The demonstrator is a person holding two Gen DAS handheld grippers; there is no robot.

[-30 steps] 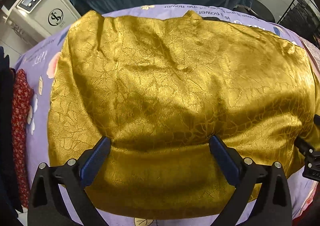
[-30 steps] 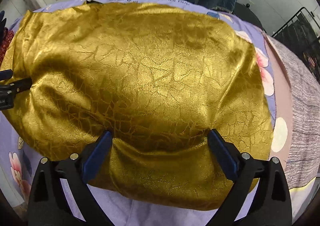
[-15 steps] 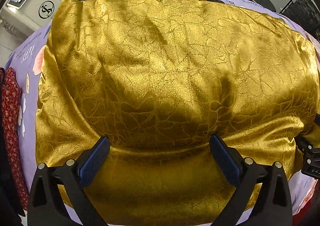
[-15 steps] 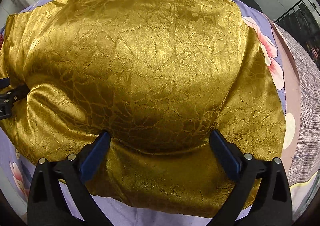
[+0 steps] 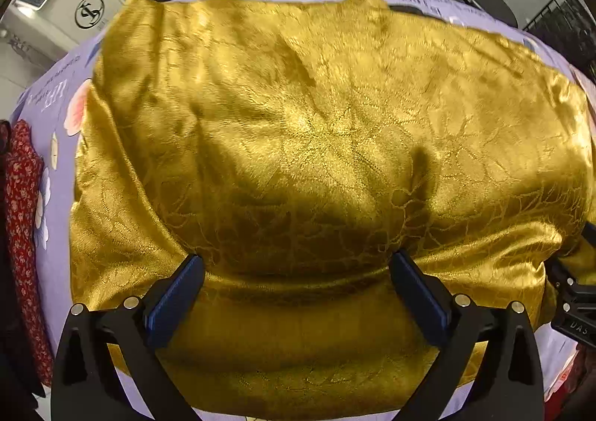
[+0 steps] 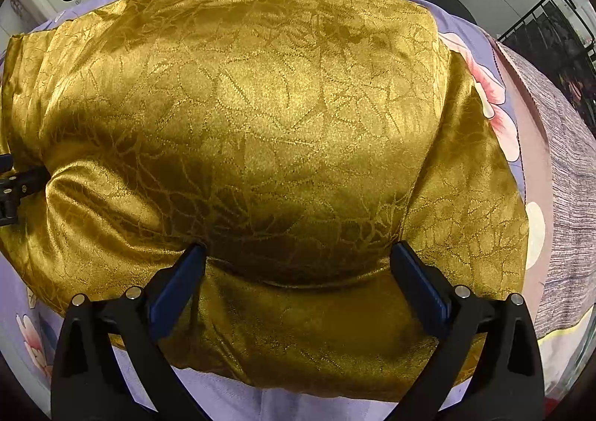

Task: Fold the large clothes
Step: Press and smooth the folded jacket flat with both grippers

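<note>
Shiny gold jacquard garment (image 5: 316, 145) spread across lilac floral bedsheet (image 5: 56, 93); left hand-held gripper (image 5: 296, 272) and right hand-held gripper (image 6: 298, 264) both released, jaws spread wide.

Your left gripper (image 5: 296, 283) has two matte black angular arms, each tipped with a ribbed dark blue pad and studded with a pair of round silver screws. Your right gripper (image 6: 298, 272) is built the same: black frame, blue pads, silver screws. White letters "DAS" mark its black side.
</note>
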